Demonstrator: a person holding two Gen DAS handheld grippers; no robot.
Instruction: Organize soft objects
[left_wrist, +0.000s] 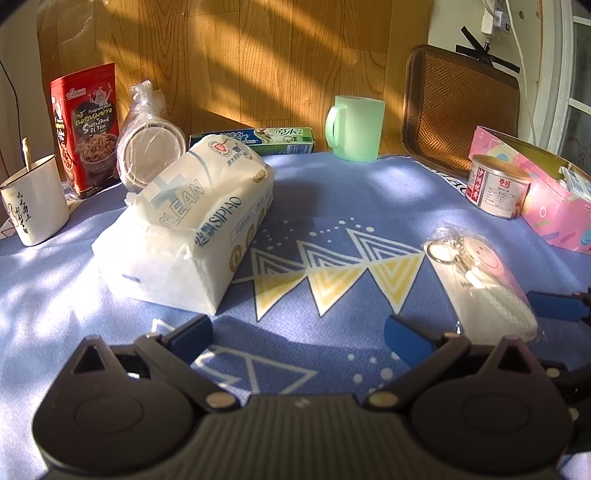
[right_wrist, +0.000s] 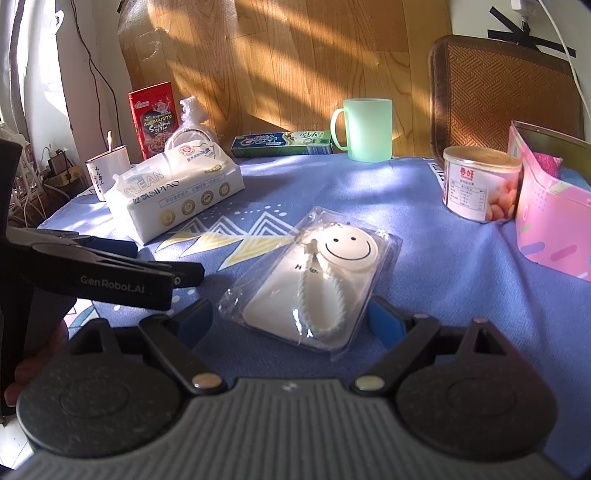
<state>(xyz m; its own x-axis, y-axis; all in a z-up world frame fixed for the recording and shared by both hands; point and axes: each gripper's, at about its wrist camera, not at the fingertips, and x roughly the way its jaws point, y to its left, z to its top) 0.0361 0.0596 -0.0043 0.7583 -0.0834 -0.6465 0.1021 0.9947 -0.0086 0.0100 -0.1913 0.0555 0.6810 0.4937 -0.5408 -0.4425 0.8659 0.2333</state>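
Note:
A white SIPIAO tissue pack lies on the blue patterned tablecloth, ahead and left of my left gripper, which is open and holds nothing. A white smiley-face pouch with a cord, sealed in a clear bag, lies in front of my right gripper. That gripper is open, its blue pads on either side of the bag's near end. In the right wrist view the left gripper's body shows at the left, held by a hand.
An open pink box stands at the right with a can beside it. Along the back stand a green mug, toothpaste box, bagged lids, red snack pouch and white cup.

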